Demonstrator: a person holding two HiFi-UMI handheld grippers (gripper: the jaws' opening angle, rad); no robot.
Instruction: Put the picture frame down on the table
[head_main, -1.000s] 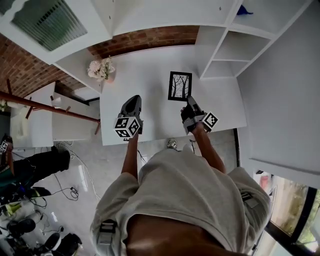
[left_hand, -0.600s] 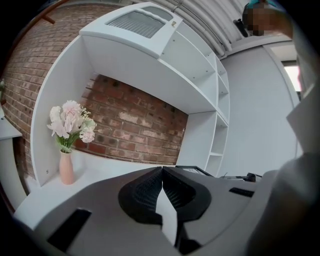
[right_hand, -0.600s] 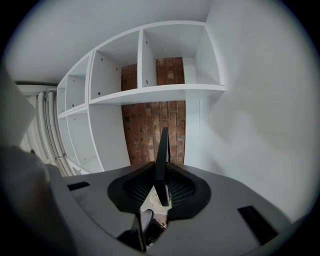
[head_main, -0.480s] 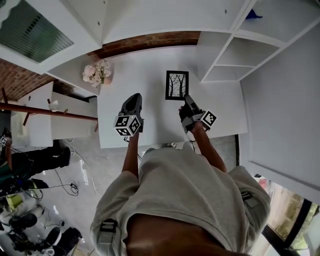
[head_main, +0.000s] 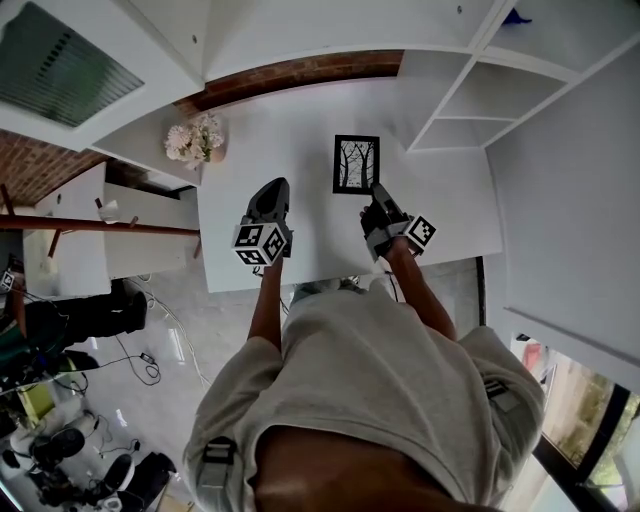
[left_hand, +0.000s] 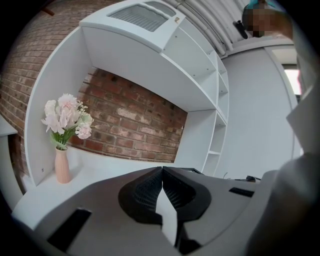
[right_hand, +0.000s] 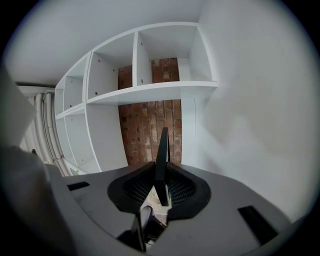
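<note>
Right gripper (head_main: 373, 209) jaws pinching picture frame (head_main: 356, 164) by near edge, above counter (head_main: 270, 130), right of middle. Left gripper (head_main: 268, 204) jaws pressed together, empty. Lower frame level, seat flat, then release.

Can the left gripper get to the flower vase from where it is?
Probably yes. Only bare tabletop lies between the left gripper and the flower vase, and its jaws are shut on nothing; they would have to open first.
</note>
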